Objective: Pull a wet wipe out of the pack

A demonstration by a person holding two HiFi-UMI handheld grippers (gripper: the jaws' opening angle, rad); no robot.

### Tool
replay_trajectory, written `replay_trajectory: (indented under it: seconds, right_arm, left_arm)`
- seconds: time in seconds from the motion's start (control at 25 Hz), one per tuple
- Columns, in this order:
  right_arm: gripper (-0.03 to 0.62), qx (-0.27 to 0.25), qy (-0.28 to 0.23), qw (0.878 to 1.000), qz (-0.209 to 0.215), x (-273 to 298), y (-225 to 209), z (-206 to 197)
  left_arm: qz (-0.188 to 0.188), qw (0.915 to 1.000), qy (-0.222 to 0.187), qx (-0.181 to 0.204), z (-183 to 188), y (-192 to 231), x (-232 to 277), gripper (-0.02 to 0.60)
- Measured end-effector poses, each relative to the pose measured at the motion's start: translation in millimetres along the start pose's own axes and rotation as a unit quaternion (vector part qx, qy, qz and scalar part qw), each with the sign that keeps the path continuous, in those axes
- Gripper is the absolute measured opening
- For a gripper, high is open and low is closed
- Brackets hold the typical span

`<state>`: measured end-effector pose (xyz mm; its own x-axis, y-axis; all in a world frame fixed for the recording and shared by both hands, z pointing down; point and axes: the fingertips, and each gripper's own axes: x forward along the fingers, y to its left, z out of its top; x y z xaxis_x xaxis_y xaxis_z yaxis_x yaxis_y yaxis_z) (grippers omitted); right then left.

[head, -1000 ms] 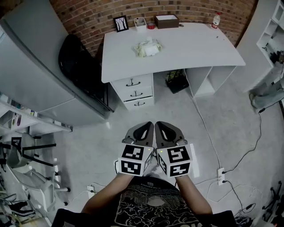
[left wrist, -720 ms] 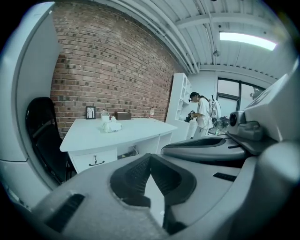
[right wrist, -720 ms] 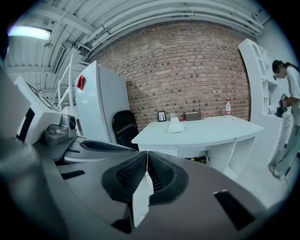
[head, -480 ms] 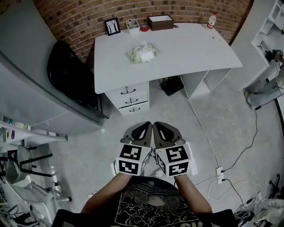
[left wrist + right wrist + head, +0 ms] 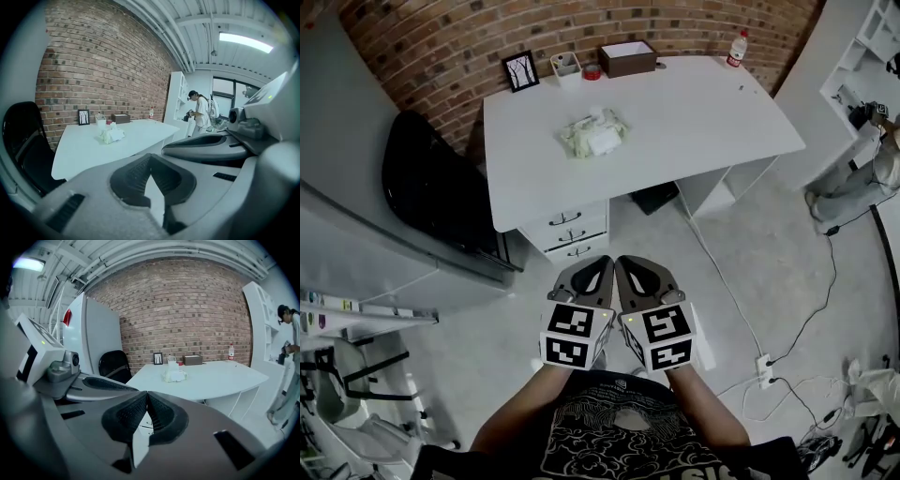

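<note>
- wet wipe pack (image 5: 593, 134) lying on the white desk (image 5: 703, 112), label too small to read
- brown box (image 5: 627, 58) at the back, contents unclear
- left gripper (image 5: 602, 265) and right gripper (image 5: 625, 265) both pinched closed on nothing

Office: white desk (image 5: 694, 112), brick wall (image 5: 469, 28)

Wet wipe pack (image 5: 593, 132): soft pouch, pale green-white, crumpled and puffy, not flat. Lies on its back on the white surface (image 5: 703, 112), in the left-centre part and nearer the back edge than the front. Long side is slightly skewed to the surface edges. A white rectangular patch sits on the top face; can't tell whether it is a flap or a wipe. From the low side views a white tuft (image 5: 113, 126) sticks up from the top. Nothing is touching the pack.
</note>
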<state>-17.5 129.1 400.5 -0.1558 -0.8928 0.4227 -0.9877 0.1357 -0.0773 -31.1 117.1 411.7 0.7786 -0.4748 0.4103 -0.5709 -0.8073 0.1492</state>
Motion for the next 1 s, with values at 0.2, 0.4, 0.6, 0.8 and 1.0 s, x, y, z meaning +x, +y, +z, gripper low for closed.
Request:
replay_trajectory:
  seconds: [0.2,0.4,0.6,0.8,1.0]
  right_arm:
    - [0.017,0.002,-0.004,1.000,-0.014,26.8,3.7,19.2]
    - [0.017,0.002,-0.002,1.000,-0.022,48.5,8.3,31.8]
    - [0.017,0.001,0.002,1.000,-0.023,66.3,10.3,37.6]
    - [0.017,0.001,0.004,1.000,-0.021,80.0,9.6,41.2]
    - [0.017,0.006,0.003,1.000,-0.021,93.9,3.0,45.3]
  left_arm:
    - [-0.011,0.9999,-0.005,0.006,15.4,29.1,6.7,0.011]
    - [-0.018,0.9998,-0.007,0.008,25.7,53.6,11.8,0.011]
    - [-0.018,0.9998,-0.013,0.002,33.1,72.2,18.0,0.011]
    - [-0.016,0.9998,-0.014,0.000,35.4,84.5,23.9,0.011]
    - [-0.014,0.9998,-0.015,0.002,39.2,94.9,34.7,0.011]
